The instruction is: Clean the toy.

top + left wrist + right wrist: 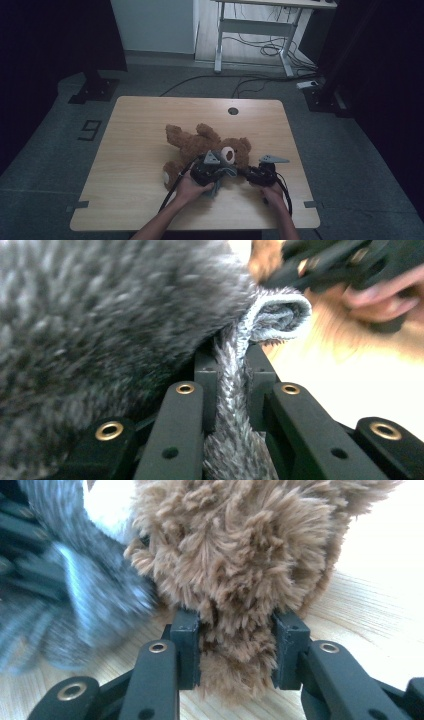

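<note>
A brown teddy bear [200,145] lies on the wooden table [135,150], its head [235,150] toward my grippers. My left gripper [220,172] is shut on a grey fuzzy cloth [223,176] right beside the bear's head. In the left gripper view a fold of the cloth [100,330] is pinched between the jaws of the left gripper [231,367]. My right gripper [250,173] is shut on a lobe of the teddy bear's fur [235,570] by the head. The right gripper [235,632] squeezes this brown plush, with the grey cloth [75,595] close at its left.
The table has a round cable hole [233,110] near its far edge. Beyond it stands a white desk frame [252,30] with cables [270,50] on the floor. Black stands [95,87] flank the table's far corners.
</note>
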The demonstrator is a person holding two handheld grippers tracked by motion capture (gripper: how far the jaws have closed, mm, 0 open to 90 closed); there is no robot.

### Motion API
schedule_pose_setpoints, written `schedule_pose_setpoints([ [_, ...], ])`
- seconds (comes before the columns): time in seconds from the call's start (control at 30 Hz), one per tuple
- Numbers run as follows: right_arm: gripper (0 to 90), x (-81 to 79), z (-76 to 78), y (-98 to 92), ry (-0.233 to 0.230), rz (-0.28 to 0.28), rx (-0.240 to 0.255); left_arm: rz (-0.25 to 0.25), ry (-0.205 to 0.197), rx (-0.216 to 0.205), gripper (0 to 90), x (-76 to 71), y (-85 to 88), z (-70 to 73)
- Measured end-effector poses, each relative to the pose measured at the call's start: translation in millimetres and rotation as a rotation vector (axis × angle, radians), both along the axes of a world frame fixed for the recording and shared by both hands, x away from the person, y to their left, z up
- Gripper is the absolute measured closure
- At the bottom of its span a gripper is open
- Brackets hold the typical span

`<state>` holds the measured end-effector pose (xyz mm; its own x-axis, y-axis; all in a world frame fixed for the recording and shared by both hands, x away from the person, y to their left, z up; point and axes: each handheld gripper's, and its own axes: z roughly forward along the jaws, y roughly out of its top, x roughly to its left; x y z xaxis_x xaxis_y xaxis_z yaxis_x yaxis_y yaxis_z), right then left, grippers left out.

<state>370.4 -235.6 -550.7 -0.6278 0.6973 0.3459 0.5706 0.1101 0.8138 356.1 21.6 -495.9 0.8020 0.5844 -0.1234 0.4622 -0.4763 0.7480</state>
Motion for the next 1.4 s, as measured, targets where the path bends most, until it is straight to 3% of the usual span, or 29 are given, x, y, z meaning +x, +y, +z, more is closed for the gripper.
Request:
schedule_pose_setpoints([
  [0.07, 63.0, 0.2, 0.0, -0.5, 0.000, -0.003, 0.007, 0.018, -0.041, -0.038, 80.3, 0.1, 5.7, 17.2],
  [0.1, 63.0, 0.2, 0.0, -0.5, 0.000, -0.003, 0.007, 0.018, -0.041, -0.038, 80.3, 0.1, 5.7, 17.2],
  [0.23, 63.1, 0.0, 0.0, -0.3, 0.003, -0.004, 0.004, 0.073, -0.100, -0.098, 80.3, 6.3, 15.6, 41.8],
  [0.33, 63.3, 0.0, -0.3, 0.1, 0.004, -0.004, 0.004, 0.093, -0.082, -0.129, 80.3, 18.3, 10.0, 51.9],
  [0.4, 63.3, 0.0, -0.2, 0.2, 0.005, -0.004, 0.004, 0.097, -0.075, -0.114, 80.3, 27.0, -1.7, 53.0],
  [0.47, 63.3, -0.7, 0.3, 0.3, 0.005, -0.005, 0.000, 0.104, -0.075, -0.065, 80.3, 36.1, -18.6, 46.8],
  [0.57, 63.4, 0.1, -0.6, -1.5, 0.008, -0.009, 0.002, 0.118, -0.068, -0.067, 80.3, 39.5, -20.2, 44.1],
  [0.6, 63.5, 0.2, -0.6, -2.0, 0.009, -0.006, 0.004, 0.141, -0.089, -0.029, 80.3, 40.3, -16.9, 43.2],
  [0.67, 64.0, -0.2, -0.4, -1.6, 0.005, -0.003, -0.001, 0.170, -0.086, 0.003, 80.4, 43.3, -8.4, 38.8],
  [0.73, 64.2, -0.4, -0.3, -1.5, 0.005, -0.002, -0.004, 0.182, -0.072, 0.000, 80.5, 45.5, -2.3, 35.6],
  [0.83, 64.7, -0.7, -0.1, -0.7, -0.002, -0.001, -0.006, 0.198, -0.034, -0.059, 80.5, 47.8, 14.8, 31.1],
  [1.2, 64.8, -1.2, 0.4, -0.7, 0.003, -0.002, -0.004, 0.242, -0.100, -0.066, 80.5, 36.0, 53.4, 37.4],
  [1.4, 65.0, -1.1, 0.5, -0.9, 0.002, 0.003, -0.004, 0.299, -0.099, -0.082, 80.4, 36.8, 83.9, 36.7],
])
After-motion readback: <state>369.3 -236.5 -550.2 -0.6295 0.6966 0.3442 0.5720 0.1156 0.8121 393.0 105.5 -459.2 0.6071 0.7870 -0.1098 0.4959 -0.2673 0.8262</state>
